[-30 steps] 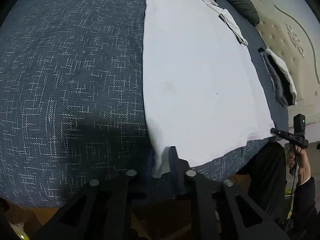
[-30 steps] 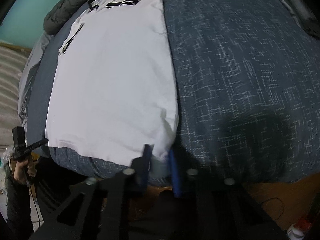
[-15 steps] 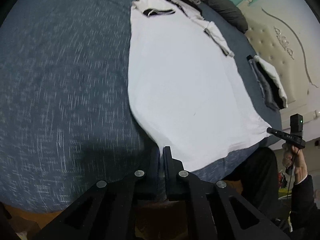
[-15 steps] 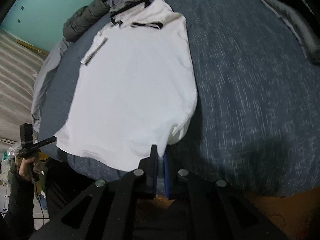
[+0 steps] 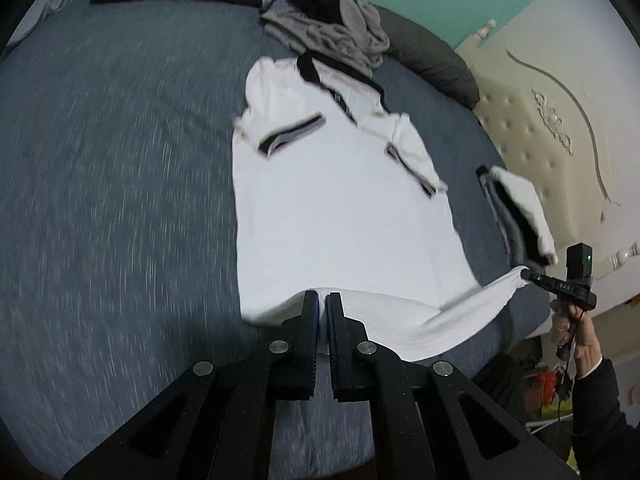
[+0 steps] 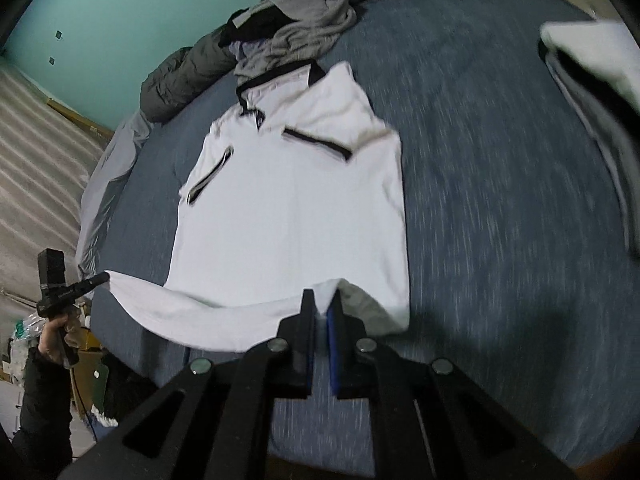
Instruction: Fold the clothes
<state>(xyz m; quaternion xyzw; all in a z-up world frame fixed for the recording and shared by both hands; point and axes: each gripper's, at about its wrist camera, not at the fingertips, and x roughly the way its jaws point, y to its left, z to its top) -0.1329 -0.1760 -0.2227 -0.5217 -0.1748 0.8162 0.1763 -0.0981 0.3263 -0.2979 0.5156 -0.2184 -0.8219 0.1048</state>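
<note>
The left hand-held gripper (image 5: 322,300) is pinched closed on one bottom corner of a white polo shirt (image 5: 340,208), and the right hand-held gripper (image 6: 323,300) is clamped on the other bottom corner; each also shows in the other's view, held out at the hem's far end with cloth drawn to its tip. Between them the hem is raised off the bed (image 5: 120,200) and sags in a shallow curve, which suggests a light, limp knit that will not hold a line unless it is kept taut from both corners. The rest of the shirt lies flat, front up, on the blue bedspread, with both short sleeves turned in over the chest and the dark-trimmed collar (image 6: 276,76) pointing towards the far side. Such soft cloth probably drapes and creases easily and may slip out of a shallow pinch, so the corners, where hem and side seam give extra thickness, look like the sound places to hold. Beyond the collar sits a heap of grey and black clothes (image 5: 328,20), touching it, and a stack of folded garments (image 5: 520,216) rests off to the side near the headboard (image 5: 552,128).
</note>
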